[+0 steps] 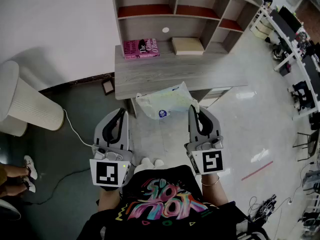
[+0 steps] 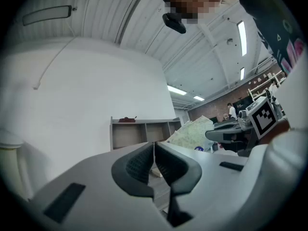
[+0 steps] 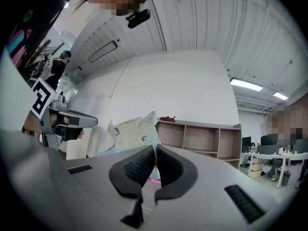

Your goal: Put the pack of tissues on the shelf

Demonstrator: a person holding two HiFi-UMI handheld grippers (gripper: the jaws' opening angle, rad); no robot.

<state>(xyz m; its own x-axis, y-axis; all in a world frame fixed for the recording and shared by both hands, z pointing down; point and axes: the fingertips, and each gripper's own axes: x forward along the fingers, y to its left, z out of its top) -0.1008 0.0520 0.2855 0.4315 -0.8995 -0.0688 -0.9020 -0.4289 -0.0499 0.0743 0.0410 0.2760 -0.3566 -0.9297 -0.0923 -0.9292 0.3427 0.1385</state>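
Two hand-held grippers are clenched. The left hand-held gripper has its jaws pressed together on nothing, while the right hand-held gripper nips a thin edge of the pack of tissues. The pack sticks out leftward from that tip, between both grippers, at the front edge of the desk. Farther back, a pink book and a tan box lie in the lowest bays of the shelf.

The person wears a black T-shirt printed with pink, teal and yellow graffiti lettering, a thin bracelet on the right wrist and white shoes, while the pale grey left gripper and right gripper each bear a black-and-white marker cube.
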